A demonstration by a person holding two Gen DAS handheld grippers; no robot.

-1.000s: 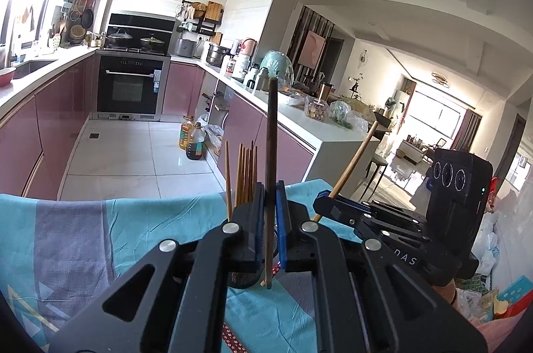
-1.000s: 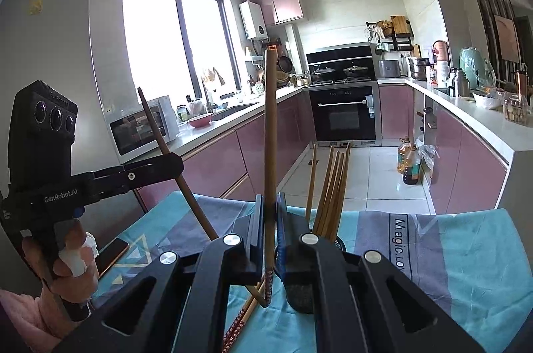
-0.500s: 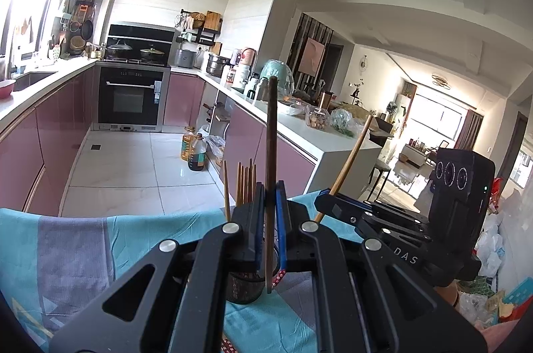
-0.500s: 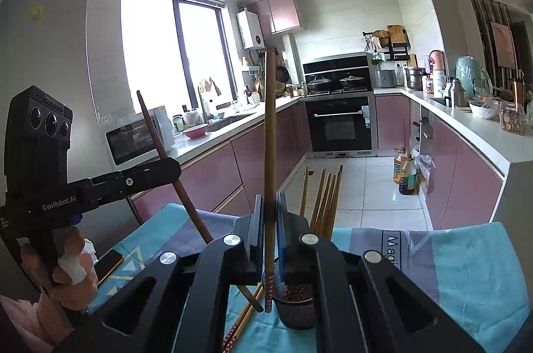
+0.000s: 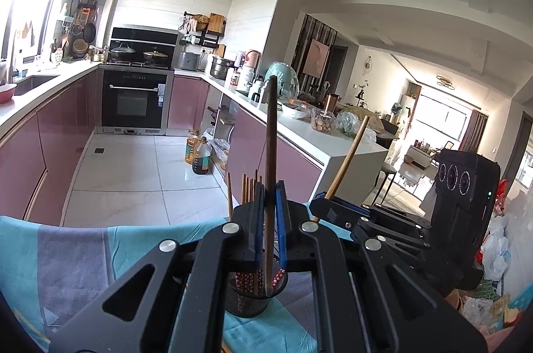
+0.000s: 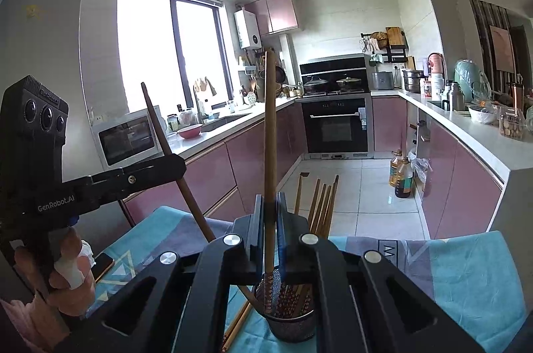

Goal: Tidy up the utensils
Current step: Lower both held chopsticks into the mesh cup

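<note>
Both grippers are clamped tight, each on one upright chopstick — the left gripper (image 5: 269, 219) on a dark chopstick (image 5: 270, 133), the right gripper (image 6: 269, 226) on a lighter chopstick (image 6: 269, 119) — tips inside the mesh holder (image 6: 293, 324), at 6 o'clock on the bench (image 6: 466, 269).

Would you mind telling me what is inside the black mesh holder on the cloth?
The mesh holder holds several upright wooden chopsticks with red-patterned lower ends. Its bottom is hidden by the gripper bodies and the mesh wall.
</note>
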